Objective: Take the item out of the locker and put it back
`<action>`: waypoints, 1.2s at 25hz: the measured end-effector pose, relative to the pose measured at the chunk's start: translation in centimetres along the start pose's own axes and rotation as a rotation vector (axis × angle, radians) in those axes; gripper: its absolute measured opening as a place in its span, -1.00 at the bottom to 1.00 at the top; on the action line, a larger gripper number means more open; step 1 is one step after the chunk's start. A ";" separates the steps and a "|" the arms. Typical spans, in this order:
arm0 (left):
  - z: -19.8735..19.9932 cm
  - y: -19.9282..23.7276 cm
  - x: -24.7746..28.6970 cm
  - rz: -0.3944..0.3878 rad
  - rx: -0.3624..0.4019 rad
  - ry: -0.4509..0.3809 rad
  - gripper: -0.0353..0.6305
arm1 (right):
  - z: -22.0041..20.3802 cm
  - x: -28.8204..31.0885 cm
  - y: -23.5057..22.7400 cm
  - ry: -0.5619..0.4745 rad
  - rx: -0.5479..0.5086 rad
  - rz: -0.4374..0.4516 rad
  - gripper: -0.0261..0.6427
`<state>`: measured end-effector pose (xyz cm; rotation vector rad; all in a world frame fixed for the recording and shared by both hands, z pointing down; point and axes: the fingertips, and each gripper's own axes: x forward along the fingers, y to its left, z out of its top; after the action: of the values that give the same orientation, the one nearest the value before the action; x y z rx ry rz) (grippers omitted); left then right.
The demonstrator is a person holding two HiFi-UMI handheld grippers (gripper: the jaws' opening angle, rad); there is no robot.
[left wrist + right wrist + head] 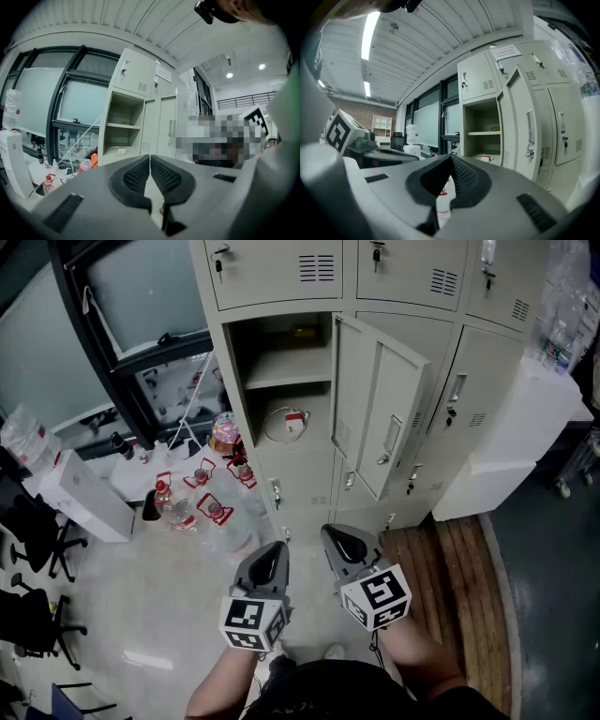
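Grippers (273, 557) (340, 540) well short of locker door (380, 404)

The locker (246, 371) gapes open at 12 o'clock; its door (380, 409) juts at 1 o'clock, and bottles (202, 507) crowd 10 o'clock.

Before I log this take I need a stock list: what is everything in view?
locker bank: one, cream, straight ahead; one compartment open
door: one, cream, swung open to the right of that compartment
cord: one, white coil with a red-and-white tag, on the open compartment's lower shelf
small item: one, yellowish, upper shelf; too small to name
bottles: several, clear with red labels, on the floor left of the lockers
box: one, white, on the floor at left
chairs: at least two, black, far left
platform: one, brown wood, on the floor at right
left gripper: grey, shut, empty
right gripper: grey, shut, empty
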<state>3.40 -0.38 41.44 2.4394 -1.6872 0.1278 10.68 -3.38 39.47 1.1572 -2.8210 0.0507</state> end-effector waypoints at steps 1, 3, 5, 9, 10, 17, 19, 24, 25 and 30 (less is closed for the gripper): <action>0.0 0.0 0.0 -0.001 0.000 0.001 -0.86 | 0.1 0.1 0.0 -0.001 0.000 0.000 -0.92; 0.0 0.1 0.0 -0.001 0.001 0.001 -0.86 | 0.2 0.2 0.1 -0.002 0.000 -0.001 -0.92; 0.0 0.2 0.0 -0.001 0.001 -0.001 -0.86 | 0.2 0.2 0.1 -0.002 0.001 -0.001 -0.92; 0.0 0.3 0.0 -0.004 -0.006 0.002 -0.86 | 0.1 0.3 0.0 -0.005 0.022 0.001 -0.92; -0.1 0.4 0.0 -0.005 -0.005 0.004 -0.86 | 0.0 0.4 0.0 -0.005 0.029 0.002 -0.92; -0.1 1.2 0.0 -0.030 -0.007 0.005 -0.86 | -0.1 1.6 0.6 -0.002 0.035 -0.005 -0.92; 0.1 1.7 0.0 -0.033 -0.007 0.002 -0.86 | -0.1 2.2 0.8 0.002 0.033 -0.007 -0.92; 0.3 3.7 0.0 -0.040 0.001 -0.001 -0.86 | 0.1 4.0 1.5 0.011 0.035 -0.017 -0.92; 0.4 4.2 -0.1 -0.042 0.001 -0.002 -0.86 | 0.2 4.4 1.7 0.010 0.036 -0.020 -0.92; 0.8 6.7 -0.4 -0.055 0.001 -0.007 -0.86 | 0.6 6.5 2.7 0.014 0.033 -0.039 -0.92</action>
<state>-2.98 -2.47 41.22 2.4869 -1.6214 0.1127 4.10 -6.03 39.51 1.2138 -2.7946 0.1032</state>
